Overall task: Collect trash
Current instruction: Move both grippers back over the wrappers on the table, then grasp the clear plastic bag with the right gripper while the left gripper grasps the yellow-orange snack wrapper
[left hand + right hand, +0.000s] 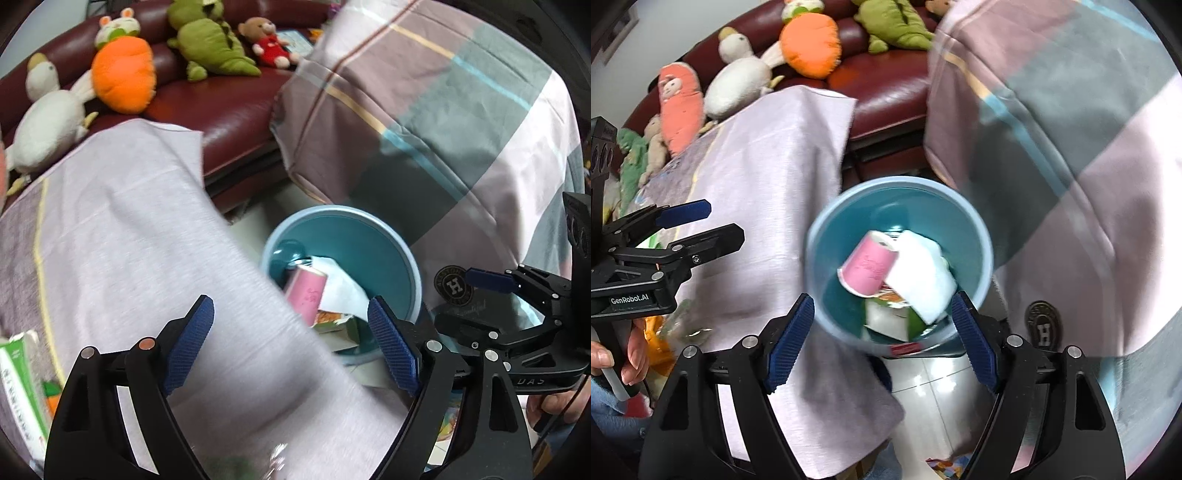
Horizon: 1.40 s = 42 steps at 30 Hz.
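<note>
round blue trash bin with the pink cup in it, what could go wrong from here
1. The pink paper cup and white tissue sit high on the pile inside the round blue plastic trash bin; more trash dropped in might bounce out.
2. The pale lilac cloth hangs beside the bin's rim, so the open left tongs could snag it in passing.
3. The right tongs, also open and empty, hang near the rim and could knock the light bin over.

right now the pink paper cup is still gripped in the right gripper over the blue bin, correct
Not quite. The right wrist view shows the pink paper cup lying inside the blue bin; the right gripper is open and empty above it.
</note>
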Tool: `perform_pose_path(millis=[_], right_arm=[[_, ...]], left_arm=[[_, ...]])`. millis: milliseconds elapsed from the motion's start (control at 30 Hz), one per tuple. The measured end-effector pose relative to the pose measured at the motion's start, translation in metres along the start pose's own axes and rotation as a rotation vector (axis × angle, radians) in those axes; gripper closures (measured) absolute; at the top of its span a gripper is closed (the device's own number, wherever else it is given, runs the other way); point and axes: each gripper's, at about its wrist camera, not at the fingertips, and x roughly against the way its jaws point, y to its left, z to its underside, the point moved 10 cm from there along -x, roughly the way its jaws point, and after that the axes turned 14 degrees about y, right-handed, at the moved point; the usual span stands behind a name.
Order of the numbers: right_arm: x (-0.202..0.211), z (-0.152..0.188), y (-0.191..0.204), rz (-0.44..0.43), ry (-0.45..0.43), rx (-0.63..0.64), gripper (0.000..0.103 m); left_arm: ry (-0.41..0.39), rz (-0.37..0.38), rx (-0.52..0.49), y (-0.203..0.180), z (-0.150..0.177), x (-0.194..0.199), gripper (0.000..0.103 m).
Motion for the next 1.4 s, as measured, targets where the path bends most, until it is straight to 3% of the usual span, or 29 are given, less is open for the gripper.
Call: perform_pose_path(millis=[733,1067,1267,1400], right_arm=[[0.013,0.034,0.160,-0.001,0.008,0.249,0.026],[-0.010,0.056,0.228,-0.017,0.084,0.375,0.026],[-0.024,0.065,0.232,0.021,0.115,0.405,0.026],[-0.042,0.060,0.218,0.020,0.155,0.389,0.026]], left_arm=[[-0.104,-0.054,0.206,0.123,0.125,0.094,0.015],[-0.112,-0.098,0.366,0.203,0.192,0.118,0.015],[-0.082,-0.044,0.414,0.207,0.217,0.113,0.015],[-0.074,-0.074,0.378,0.197,0.217,0.107,0.015]])
